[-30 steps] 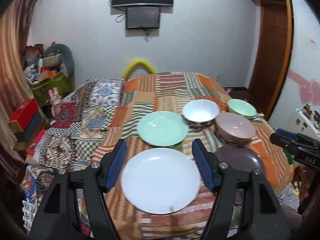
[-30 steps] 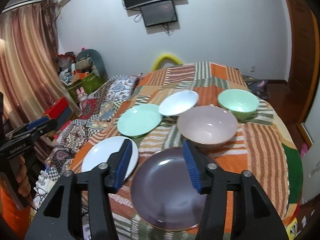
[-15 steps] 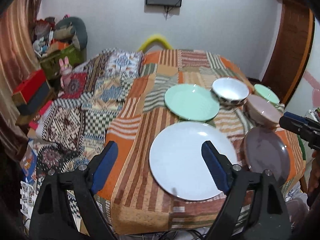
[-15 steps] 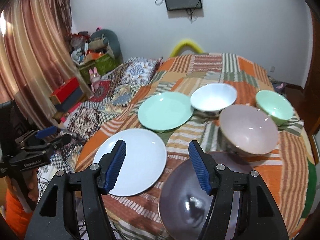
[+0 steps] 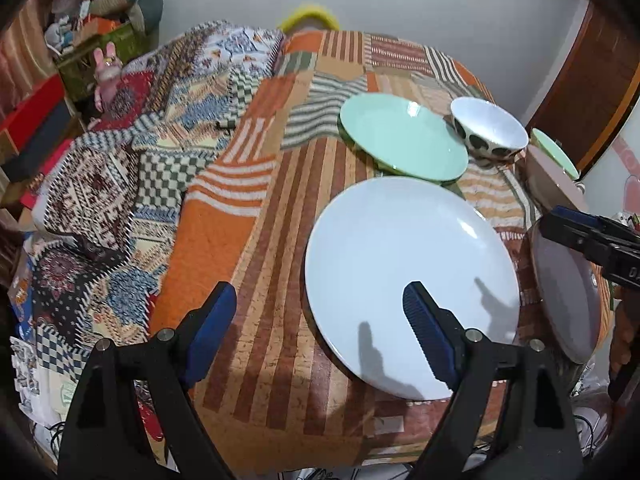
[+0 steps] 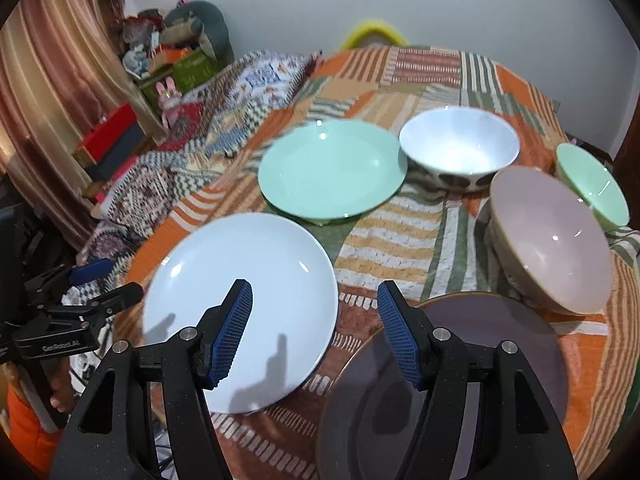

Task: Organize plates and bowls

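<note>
The left hand-held gripper (image 5: 320, 330) is held wide open and empty over the white plate (image 5: 408, 276). The right hand-held gripper (image 6: 316, 330) is likewise open and empty, positioned between the white plate and the dark plate (image 6: 480, 360).

Both wrist cams close, angled down; share white plate (image 5: 408, 264).

Bare cloth (image 5: 260, 264) left of the white plate (image 5: 408, 264) lies free; bowls (image 6: 460, 148) crowd the right.
</note>
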The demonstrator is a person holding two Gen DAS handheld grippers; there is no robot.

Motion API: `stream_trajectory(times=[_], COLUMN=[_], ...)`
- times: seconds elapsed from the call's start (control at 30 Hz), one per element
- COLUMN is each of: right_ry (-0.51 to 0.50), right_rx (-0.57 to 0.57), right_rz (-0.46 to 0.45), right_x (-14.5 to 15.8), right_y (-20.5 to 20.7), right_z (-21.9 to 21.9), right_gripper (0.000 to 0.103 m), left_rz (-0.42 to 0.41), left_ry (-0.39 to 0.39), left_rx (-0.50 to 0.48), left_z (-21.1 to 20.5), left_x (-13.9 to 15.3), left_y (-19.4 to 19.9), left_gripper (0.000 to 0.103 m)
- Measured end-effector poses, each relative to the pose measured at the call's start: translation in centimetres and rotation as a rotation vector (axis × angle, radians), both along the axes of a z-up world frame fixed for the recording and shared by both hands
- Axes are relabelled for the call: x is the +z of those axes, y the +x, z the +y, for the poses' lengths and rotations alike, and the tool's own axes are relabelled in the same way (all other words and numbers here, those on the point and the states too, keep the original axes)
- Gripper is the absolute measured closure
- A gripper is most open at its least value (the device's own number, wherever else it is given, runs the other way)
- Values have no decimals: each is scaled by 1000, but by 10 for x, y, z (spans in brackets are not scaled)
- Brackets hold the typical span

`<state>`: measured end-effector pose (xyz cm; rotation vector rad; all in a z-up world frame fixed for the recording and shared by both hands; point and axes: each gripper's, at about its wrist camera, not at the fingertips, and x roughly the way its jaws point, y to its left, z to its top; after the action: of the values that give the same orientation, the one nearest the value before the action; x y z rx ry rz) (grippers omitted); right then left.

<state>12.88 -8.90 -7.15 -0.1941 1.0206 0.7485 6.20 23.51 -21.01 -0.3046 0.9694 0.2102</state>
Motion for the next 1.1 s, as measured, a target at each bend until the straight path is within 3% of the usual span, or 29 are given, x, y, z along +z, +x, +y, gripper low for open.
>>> stream_trajectory(times=[0.17, 0.23, 0.37, 0.63, 0.83, 1.1], right_ry=[-48, -59, -71, -97, -113, -127], right_rx=[-4, -7, -2, 12, 20, 34], right_rz=[52, 68, 92, 136, 143, 150], right_x=[-19, -24, -30, -42, -48, -51], right_y=[9, 11, 15, 19, 19, 20], right_z=[5, 5, 8, 14, 17, 23], right_gripper=[42, 42, 43, 64, 72, 73], left_rz=[9, 15, 37, 51, 42, 33], left_ry=[-15, -27, -48, -77, -98, -118], left_rx=[-5, -8, -9, -16, -27, -46], left_z=[3, 4, 7, 9, 9, 5], left_x=[-12, -15, -24, -35, -38, -40], left_y=[4, 6, 10, 11, 10, 12], left_gripper=[22, 34, 44, 61, 68, 72])
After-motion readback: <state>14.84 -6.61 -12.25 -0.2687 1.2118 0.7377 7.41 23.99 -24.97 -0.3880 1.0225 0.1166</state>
